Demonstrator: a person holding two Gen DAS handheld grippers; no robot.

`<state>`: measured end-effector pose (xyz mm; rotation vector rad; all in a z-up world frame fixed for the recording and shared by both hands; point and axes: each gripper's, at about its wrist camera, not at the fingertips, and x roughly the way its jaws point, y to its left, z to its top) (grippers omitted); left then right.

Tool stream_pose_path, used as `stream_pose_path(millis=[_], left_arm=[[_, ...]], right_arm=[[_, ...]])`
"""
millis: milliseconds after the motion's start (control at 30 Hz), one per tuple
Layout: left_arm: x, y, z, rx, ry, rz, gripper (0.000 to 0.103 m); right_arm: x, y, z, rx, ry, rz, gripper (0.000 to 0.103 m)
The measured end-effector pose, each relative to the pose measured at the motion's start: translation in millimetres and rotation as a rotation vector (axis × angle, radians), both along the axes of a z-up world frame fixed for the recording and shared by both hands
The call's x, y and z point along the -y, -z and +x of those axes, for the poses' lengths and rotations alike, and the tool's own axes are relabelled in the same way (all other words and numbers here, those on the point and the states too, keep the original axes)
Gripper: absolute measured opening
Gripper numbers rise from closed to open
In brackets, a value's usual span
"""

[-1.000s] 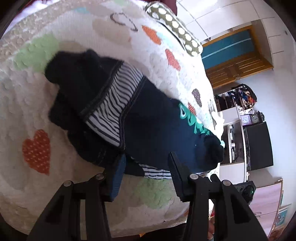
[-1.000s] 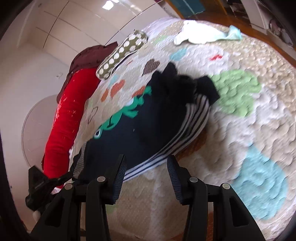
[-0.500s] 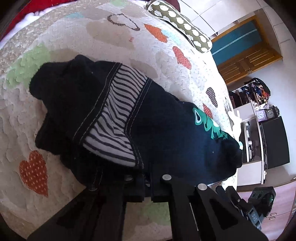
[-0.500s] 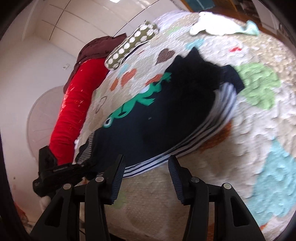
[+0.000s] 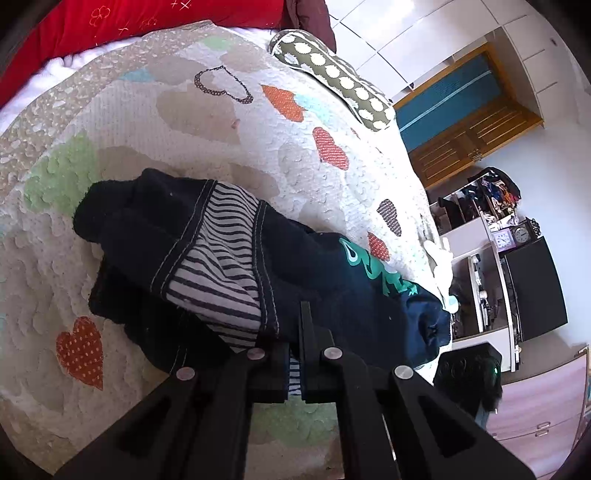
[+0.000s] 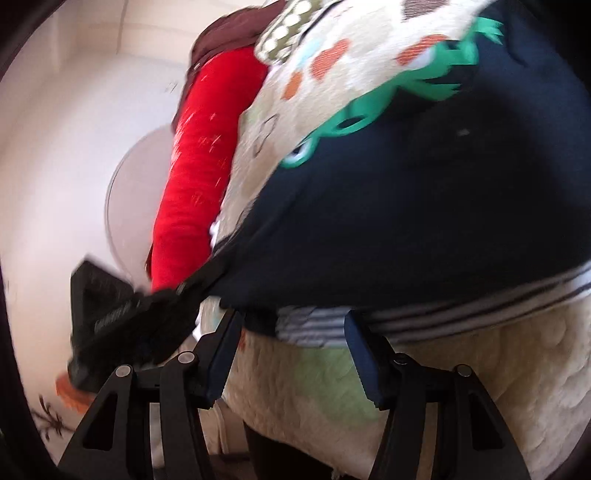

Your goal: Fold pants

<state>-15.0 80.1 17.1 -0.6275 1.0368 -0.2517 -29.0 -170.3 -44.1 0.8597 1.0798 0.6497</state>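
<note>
The dark navy pants with a striped lining and a green print lie crumpled on the quilted bedspread. My left gripper is shut on the near edge of the pants. In the right wrist view the pants fill the upper right. My right gripper is open, its jaws on either side of the striped near edge of the pants. The left gripper's body shows at the left, gripping the same edge.
A red pillow and a spotted olive cushion lie at the bed's far side. A white garment lies near the bed's right edge. Shelves, a black cabinet and drawers stand beyond the bed.
My left gripper has shut on the near edge of the pants. My right gripper moved in close to the striped edge and stays open.
</note>
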Motion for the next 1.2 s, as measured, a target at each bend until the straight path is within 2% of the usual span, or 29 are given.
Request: stream_pose_path(millis=[67, 233, 267, 300, 367, 467, 567, 667, 733, 833, 967, 1067, 1100, 1167, 1200], left_arm=[[-1, -2, -2, 0.007, 0.002, 0.001, 0.003], [0, -6, -2, 0.025, 0.003, 0.007, 0.003], [1, -7, -1, 0.028, 0.003, 0.011, 0.003], [1, -8, 0, 0.031, 0.003, 0.016, 0.003], [2, -10, 6, 0.033, 0.003, 0.021, 0.003], [4, -14, 20, 0.031, 0.002, 0.043, 0.003], [6, -18, 47, 0.038, 0.001, 0.083, 0.003], [3, -12, 90, 0.006, -0.018, 0.096, 0.003], [2, -3, 123, -0.018, -0.017, 0.121, 0.003], [0, 10, 161, -0.053, -0.028, 0.169, 0.003], [-6, 24, 191, -0.077, -0.043, 0.173, 0.004], [-13, 28, 203, -0.095, -0.044, 0.125, 0.005], [-14, 27, 204, -0.095, -0.039, 0.108, 0.008], [-17, 20, 201, -0.076, -0.022, 0.067, 0.023], [-17, 17, 199, -0.067, -0.018, 0.057, 0.037]], right_arm=[[12, 0, 3, 0.002, 0.046, -0.006, 0.064], [72, -7, 0, 0.029, 0.261, -0.119, 0.062], [86, -9, -1, 0.037, 0.307, -0.149, 0.052], [97, -12, 0, 0.040, 0.340, -0.173, 0.035], [113, -16, 1, 0.041, 0.370, -0.207, 0.014], [127, -32, 7, 0.068, 0.378, -0.227, 0.010], [127, -54, 18, 0.114, 0.342, -0.262, 0.010], [119, -68, 53, 0.138, 0.305, -0.292, 0.010], [115, -70, 82, 0.143, 0.294, -0.337, 0.010], [113, -58, 125, 0.119, 0.291, -0.374, 0.012], [114, -44, 168, 0.098, 0.326, -0.446, 0.047], [117, -38, 188, 0.103, 0.349, -0.527, 0.048], [119, -38, 192, 0.103, 0.350, -0.542, 0.049], [124, -42, 195, 0.101, 0.359, -0.550, 0.051], [126, -45, 192, 0.110, 0.364, -0.543, 0.056]])
